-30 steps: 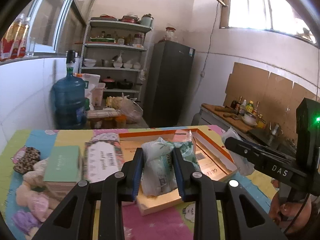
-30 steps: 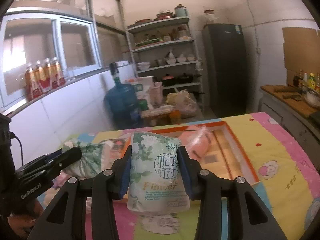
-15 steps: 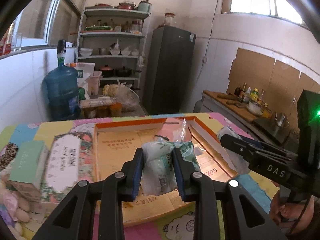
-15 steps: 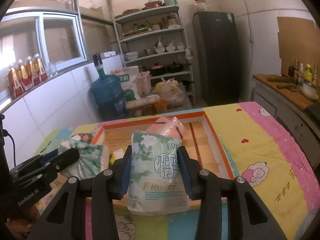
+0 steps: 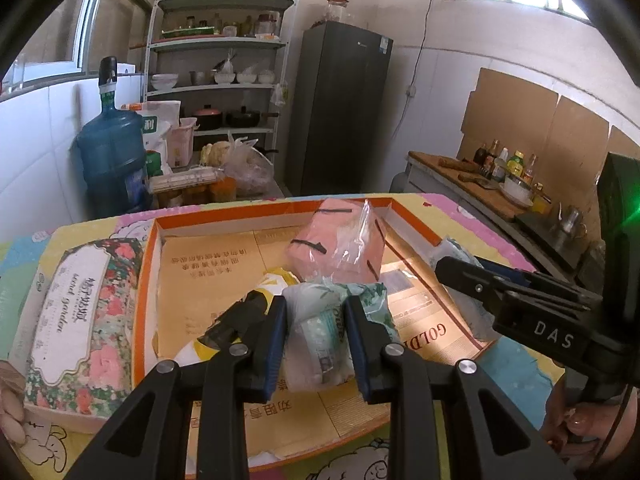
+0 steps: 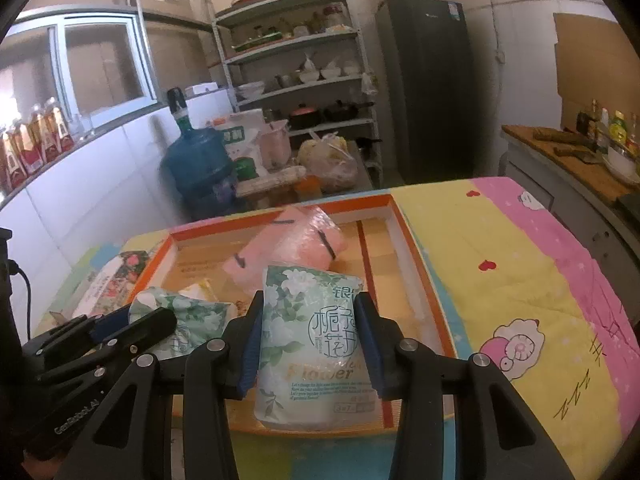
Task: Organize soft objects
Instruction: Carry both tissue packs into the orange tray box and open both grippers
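Observation:
My left gripper (image 5: pixel 314 320) is shut on a squashed green-and-white tissue pack (image 5: pixel 320 336), held over the near half of an orange-rimmed cardboard box (image 5: pixel 154 264). In the right wrist view my right gripper (image 6: pixel 308 312) is shut on a green floral tissue pack (image 6: pixel 310 340), upright over the same box (image 6: pixel 400 220). A pink pack in clear plastic (image 5: pixel 336 244) lies in the box's far part. A yellow-and-white pack (image 5: pixel 276 276) lies partly hidden under my left finger. Each gripper shows in the other's view, the right gripper (image 5: pixel 444 266) and the left gripper (image 6: pixel 148 318).
A floral tissue box (image 5: pixel 80 304) lies left of the orange box on a colourful cartoon-print cloth (image 6: pixel 520 280). Beyond the table stand a blue water jug (image 5: pixel 110 160), metal shelves (image 5: pixel 220 80) and a dark fridge (image 5: pixel 340 108). A counter with bottles (image 5: pixel 500 168) runs along the right.
Both grippers have moved forward and lower over the orange box, each still gripping its pack. The box and pink pack now appear nearer; the items at far left have slid out of view.

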Motion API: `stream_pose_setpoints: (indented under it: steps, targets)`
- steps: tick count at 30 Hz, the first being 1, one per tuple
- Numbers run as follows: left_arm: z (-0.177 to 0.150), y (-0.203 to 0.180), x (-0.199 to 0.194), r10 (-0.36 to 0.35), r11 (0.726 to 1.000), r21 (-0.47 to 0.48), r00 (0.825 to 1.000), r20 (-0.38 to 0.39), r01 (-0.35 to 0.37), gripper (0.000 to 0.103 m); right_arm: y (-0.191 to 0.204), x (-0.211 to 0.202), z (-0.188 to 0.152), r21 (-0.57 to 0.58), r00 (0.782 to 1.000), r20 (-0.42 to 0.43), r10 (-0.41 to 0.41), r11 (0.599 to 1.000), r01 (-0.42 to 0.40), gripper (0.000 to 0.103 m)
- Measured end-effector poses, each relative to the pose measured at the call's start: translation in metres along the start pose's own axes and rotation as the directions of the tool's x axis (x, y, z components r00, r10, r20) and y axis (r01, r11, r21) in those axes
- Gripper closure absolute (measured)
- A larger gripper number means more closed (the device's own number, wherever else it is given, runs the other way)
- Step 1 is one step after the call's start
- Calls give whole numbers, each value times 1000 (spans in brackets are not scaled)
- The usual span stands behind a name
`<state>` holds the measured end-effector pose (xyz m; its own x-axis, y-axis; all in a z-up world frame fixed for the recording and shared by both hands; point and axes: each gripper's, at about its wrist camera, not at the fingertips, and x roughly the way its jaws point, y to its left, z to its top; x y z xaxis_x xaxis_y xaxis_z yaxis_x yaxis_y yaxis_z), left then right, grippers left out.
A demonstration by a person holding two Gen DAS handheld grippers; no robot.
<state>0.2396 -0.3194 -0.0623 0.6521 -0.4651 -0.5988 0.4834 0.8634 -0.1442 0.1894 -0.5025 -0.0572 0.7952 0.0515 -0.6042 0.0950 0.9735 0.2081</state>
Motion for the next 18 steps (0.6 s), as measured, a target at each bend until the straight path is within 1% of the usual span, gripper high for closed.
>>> stream_pose_setpoints:
  steps: [3,7,15,16,18]
  targets:
    - [-1,-1,5,0,1000,-1,1000,-15,0,73,0,5,-1,-5,1000,-19,-17,1000,17,58]
    - [-4,0,10,-8,1000,-6,1000,-30,7,73,-1,11,-3,-1,999,-39,-14,1000,14,58]
    - [-5,7,14,-67,996,-59,996,-63,63,70,-1,19,-7,7,997,-75,-11,1000,12,56]
    - [-5,7,15,-59,997,-59,996,-67,55,69,-1,20,-8,5,997,-79,-21,1000,21,56]
    - [-6,4,15,-25,999,-43,997,-75,22,64,-1,22,-9,6,996,-87,-25,1000,26,56]
